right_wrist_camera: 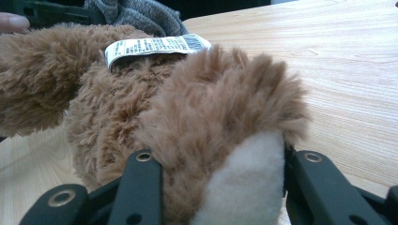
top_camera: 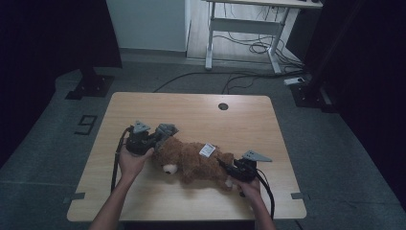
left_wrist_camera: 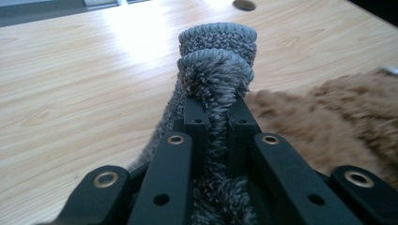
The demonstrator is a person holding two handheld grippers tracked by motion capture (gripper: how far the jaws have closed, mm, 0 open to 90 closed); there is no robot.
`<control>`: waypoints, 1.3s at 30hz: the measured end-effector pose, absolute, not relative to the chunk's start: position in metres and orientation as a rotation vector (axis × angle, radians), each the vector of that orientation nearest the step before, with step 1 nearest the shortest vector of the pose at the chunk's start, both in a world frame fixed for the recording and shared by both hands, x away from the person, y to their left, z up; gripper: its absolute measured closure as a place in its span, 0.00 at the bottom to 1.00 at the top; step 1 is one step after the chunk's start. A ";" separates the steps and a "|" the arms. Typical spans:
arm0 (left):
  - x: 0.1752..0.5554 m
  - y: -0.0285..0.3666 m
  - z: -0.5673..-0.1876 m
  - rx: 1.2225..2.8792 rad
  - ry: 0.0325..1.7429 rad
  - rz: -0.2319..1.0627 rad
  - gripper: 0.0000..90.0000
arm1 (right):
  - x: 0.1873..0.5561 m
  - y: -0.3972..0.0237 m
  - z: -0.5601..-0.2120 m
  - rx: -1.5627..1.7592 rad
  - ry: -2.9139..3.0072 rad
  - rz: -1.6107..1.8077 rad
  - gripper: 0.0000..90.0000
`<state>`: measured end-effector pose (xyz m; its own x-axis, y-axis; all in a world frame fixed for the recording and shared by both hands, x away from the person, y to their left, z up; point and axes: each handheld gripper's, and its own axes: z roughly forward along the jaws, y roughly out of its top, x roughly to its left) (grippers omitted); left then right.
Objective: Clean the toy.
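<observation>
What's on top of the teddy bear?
A white label lies on the brown teddy bear. By its head, the left gripper pinches a grey knitted cloth. What the bear's body covers cannot be seen.

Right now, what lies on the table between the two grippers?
In the high view the brown teddy bear spans the stretch. The left gripper pinches a grey knitted cloth at its head; the right gripper clamps its foot.

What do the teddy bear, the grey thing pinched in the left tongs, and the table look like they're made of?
Teddy bear: brown plush, long shaggy pile, with a cream short-pile sole and a printed fabric tag.
Grey garment: knitted yarn, probably wool or acrylic; ribbed stitches outside, fuzzy inside.
Table: light wood-grain top, likely laminate; smooth, slightly glossy.
</observation>
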<state>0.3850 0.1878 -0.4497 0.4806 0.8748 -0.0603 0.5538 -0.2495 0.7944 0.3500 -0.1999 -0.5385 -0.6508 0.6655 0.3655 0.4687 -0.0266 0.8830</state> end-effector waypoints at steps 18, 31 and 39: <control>0.375 0.200 -0.432 1.884 1.171 0.493 0.91 | 0.351 -0.201 -0.538 1.235 2.053 1.748 0.69; 0.380 0.090 -0.404 2.007 0.937 0.462 0.91 | 0.348 -0.198 -0.529 1.210 2.069 1.714 0.69; 0.393 0.100 -0.438 2.134 1.049 0.559 0.91 | 0.347 -0.200 -0.528 1.182 2.091 1.715 0.68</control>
